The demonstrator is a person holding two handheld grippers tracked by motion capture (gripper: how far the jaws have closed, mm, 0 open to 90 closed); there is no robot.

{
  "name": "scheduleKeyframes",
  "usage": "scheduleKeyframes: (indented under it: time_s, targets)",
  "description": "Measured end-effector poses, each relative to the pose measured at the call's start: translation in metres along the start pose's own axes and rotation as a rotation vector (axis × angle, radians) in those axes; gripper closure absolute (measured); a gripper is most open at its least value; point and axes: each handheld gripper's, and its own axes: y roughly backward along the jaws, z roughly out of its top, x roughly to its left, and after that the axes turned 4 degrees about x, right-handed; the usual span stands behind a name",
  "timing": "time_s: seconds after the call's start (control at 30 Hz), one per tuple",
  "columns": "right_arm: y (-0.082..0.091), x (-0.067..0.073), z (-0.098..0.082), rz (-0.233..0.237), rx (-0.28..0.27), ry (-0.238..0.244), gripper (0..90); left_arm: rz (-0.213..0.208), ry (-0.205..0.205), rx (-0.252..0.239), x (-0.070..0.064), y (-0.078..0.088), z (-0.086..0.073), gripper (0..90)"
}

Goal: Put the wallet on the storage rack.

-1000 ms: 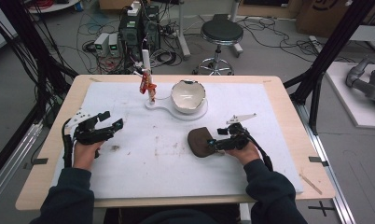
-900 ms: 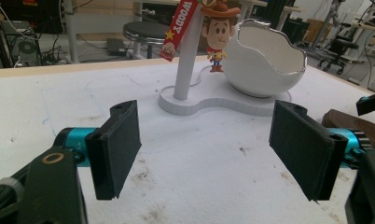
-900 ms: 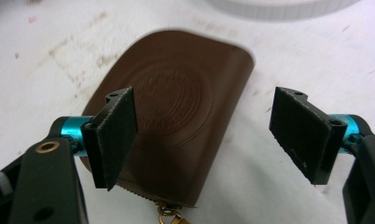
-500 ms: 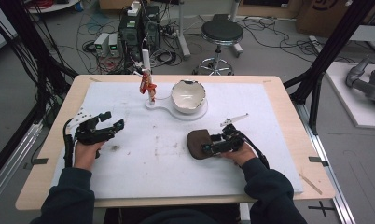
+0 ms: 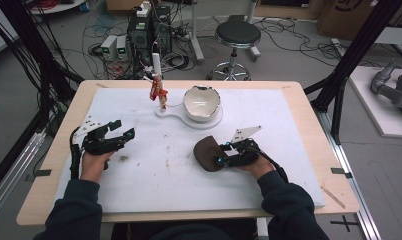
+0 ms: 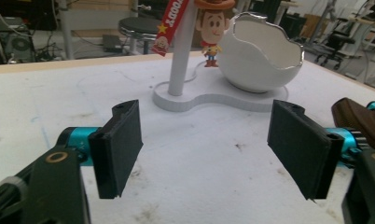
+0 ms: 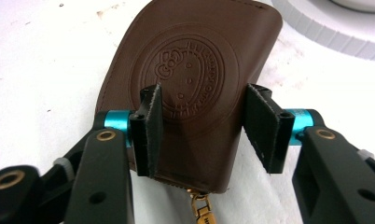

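Note:
A brown leather pouch (image 5: 205, 152) with a stamped round emblem lies flat on the white mat, right of centre. My right gripper (image 5: 220, 153) reaches over it from the right. In the right gripper view the pouch (image 7: 199, 60) lies under and between the jaws of the right gripper (image 7: 202, 130), its zipper pull at the near end. These jaws have just been closing; their pads stand over the pouch's face and squeeze nothing. My left gripper (image 5: 123, 128) hovers at the mat's left. The left gripper (image 6: 213, 154) has closed slightly and stands open, with bare mat between its pads.
A white stand base (image 5: 171, 112) at the back centre carries a post with a small cowboy figurine (image 5: 159, 90) and a cracked-egg-shaped white bowl (image 5: 201, 102). The white mat (image 5: 289, 125) covers most of the wooden table. A stool (image 5: 237, 35) stands beyond the far edge.
My right gripper has slid left over the brown pouch and its jaws have narrowed. The left gripper has stayed in place, with its jaws slightly narrower.

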Motion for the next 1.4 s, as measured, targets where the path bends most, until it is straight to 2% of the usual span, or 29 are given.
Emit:
scheduleKeyframes:
  time_s: [0.07,0.23,0.3,0.47,0.53,0.6,0.67,0.7,0.73,0.77,0.8,0.83,1.0,1.1,1.13,1.2,1.27,1.3,1.33,1.37,1.4]
  targets:
    - [-0.001,0.001,0.001,-0.004,-0.001,0.010,51.5,-0.053,0.021,0.009,-0.004,-0.008,0.001,28.6]
    - [-0.001,0.004,0.002,-0.018,-0.010,0.051,52.6,-0.232,0.006,0.098,-0.037,-0.045,0.005,28.5]
    - [-0.002,0.004,0.002,-0.023,-0.010,0.065,52.9,-0.281,-0.005,0.151,-0.050,-0.059,0.004,28.6]
    - [-0.003,0.006,0.004,-0.031,-0.011,0.078,53.8,-0.368,-0.006,0.270,-0.079,-0.095,-0.003,28.5]
    - [-0.004,0.005,0.005,-0.031,-0.009,0.079,53.4,-0.373,-0.001,0.297,-0.084,-0.103,-0.004,28.4]
    - [-0.007,-0.001,0.004,-0.008,0.006,0.003,50.0,-0.368,-0.001,0.313,-0.087,-0.109,-0.005,28.4]
    - [-0.009,-0.009,0.003,0.052,0.006,-0.079,45.3,-0.360,-0.008,0.318,-0.087,-0.109,-0.005,28.4]
    - [-0.010,-0.012,0.002,0.073,0.011,-0.117,40.2,-0.353,-0.008,0.323,-0.087,-0.109,-0.005,28.3]
    - [-0.013,-0.018,0.000,0.092,0.012,-0.176,37.3,-0.353,-0.006,0.325,-0.086,-0.108,-0.005,28.3]
    - [-0.015,-0.022,-0.002,0.133,0.016,-0.227,37.3,-0.351,-0.005,0.322,-0.085,-0.108,-0.005,28.4]
    - [-0.016,-0.025,-0.004,0.159,0.016,-0.255,39.0,-0.351,-0.004,0.322,-0.085,-0.108,-0.005,28.4]
    - [-0.016,-0.027,-0.004,0.206,0.011,-0.255,48.7,-0.354,-0.003,0.326,-0.085,-0.108,-0.005,28.4]
    - [-0.012,-0.017,0.002,0.146,0.010,-0.110,54.4,-0.378,-0.014,0.369,-0.088,-0.113,-0.010,28.3]
    - [-0.009,-0.005,0.007,0.075,-0.019,0.043,55.2,-0.400,-0.020,0.375,-0.091,-0.114,-0.012,28.4]
    - [-0.008,-0.001,0.009,0.059,-0.021,0.077,55.3,-0.427,-0.004,0.364,-0.092,-0.114,-0.012,28.4]
    - [-0.006,0.003,0.010,0.030,-0.033,0.145,55.4,-0.452,-0.006,0.359,-0.093,-0.115,-0.013,28.4]
    - [-0.005,0.007,0.011,0.013,-0.047,0.186,55.5,-0.460,-0.024,0.367,-0.096,-0.116,-0.013,29.7]
    - [-0.005,0.008,0.011,0.012,-0.051,0.194,55.5,-0.472,-0.051,0.367,-0.098,-0.115,-0.013,34.9]
    - [-0.005,0.009,0.012,0.009,-0.057,0.198,55.5,-0.490,-0.073,0.367,-0.100,-0.115,-0.013,44.8]
    - [-0.005,0.008,0.012,0.011,-0.057,0.199,55.4,-0.491,-0.100,0.369,-0.102,-0.114,-0.013,52.5]
    - [-0.006,0.008,0.012,0.013,-0.057,0.194,55.4,-0.487,-0.116,0.374,-0.104,-0.114,-0.013,53.7]
